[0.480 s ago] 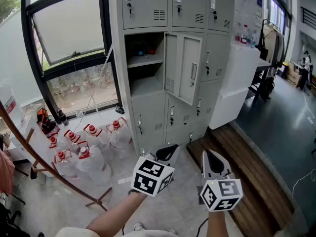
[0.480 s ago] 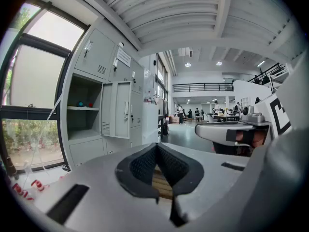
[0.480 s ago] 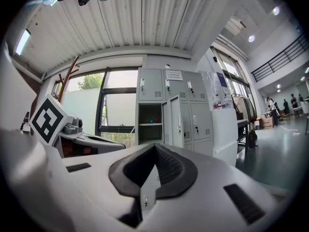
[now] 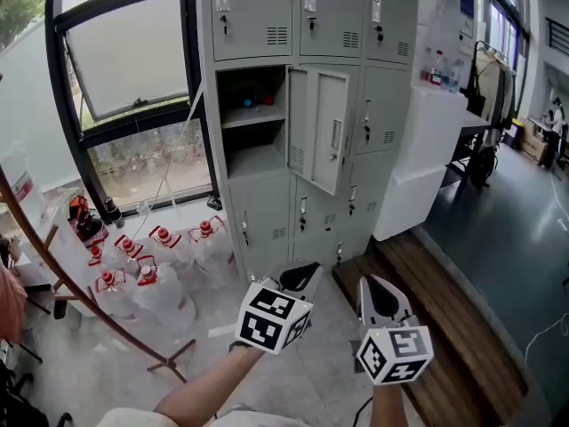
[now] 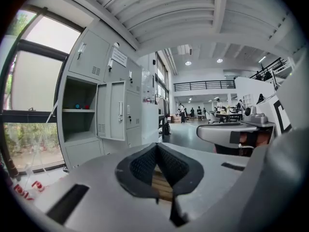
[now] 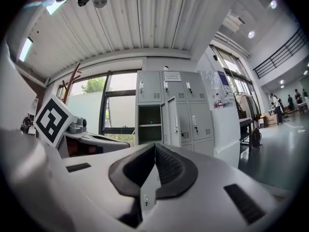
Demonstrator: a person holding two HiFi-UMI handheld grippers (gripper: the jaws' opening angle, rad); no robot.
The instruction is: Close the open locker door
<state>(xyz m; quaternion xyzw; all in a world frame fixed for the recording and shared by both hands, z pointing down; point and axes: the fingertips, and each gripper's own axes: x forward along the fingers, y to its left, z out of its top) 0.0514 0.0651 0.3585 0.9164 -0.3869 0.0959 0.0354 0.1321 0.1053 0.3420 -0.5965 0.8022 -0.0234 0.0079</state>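
Left gripper [image 4: 300,278] and right gripper [image 4: 378,290] hang side by side low over the floor, each with its jaws pressed together on nothing. Well ahead, the locker door [image 4: 322,130] stands swung open beside its compartment [image 4: 253,123] in the middle row of the grey locker bank [image 4: 267,25].

The left tongs [image 4: 300,277] and right tongs [image 4: 377,294] have light grey moulded bodies. Each carries two black, ribbed pads [image 5: 142,167] set in a V-shaped recess. Dark rectangular slots [image 5: 67,204] flank the recess. A white cube [image 4: 274,317] with black square markers is mounted behind each pair of jaws.
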